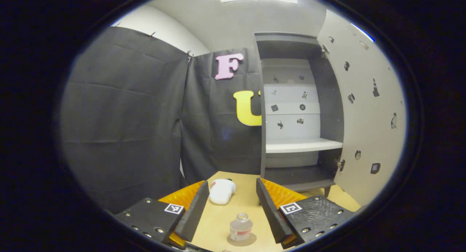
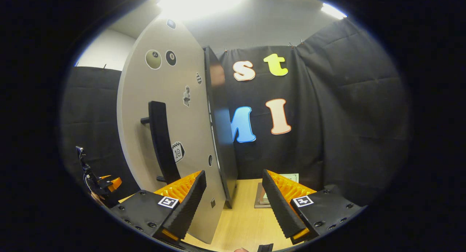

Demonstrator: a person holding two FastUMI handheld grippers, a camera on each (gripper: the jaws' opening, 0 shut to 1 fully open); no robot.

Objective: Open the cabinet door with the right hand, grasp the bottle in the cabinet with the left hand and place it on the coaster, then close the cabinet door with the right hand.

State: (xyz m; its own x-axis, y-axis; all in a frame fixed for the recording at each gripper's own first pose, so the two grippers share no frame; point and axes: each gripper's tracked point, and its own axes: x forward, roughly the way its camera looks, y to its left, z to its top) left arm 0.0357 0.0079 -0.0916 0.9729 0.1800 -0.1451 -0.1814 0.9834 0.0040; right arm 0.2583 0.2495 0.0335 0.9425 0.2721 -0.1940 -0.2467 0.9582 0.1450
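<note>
A: Where does the left gripper view look?
B: Low over the tan wooden tabletop (image 1: 251, 201), towards the open grey cabinet (image 1: 291, 110).
A: The right?
B: Close behind the pale cabinet door (image 2: 164, 99); both share it.

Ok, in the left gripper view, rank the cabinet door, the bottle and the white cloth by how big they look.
1. cabinet door, by far the largest.
2 and 3. white cloth and bottle look alike; the bottle is nearer the camera, so no ranking.
</note>
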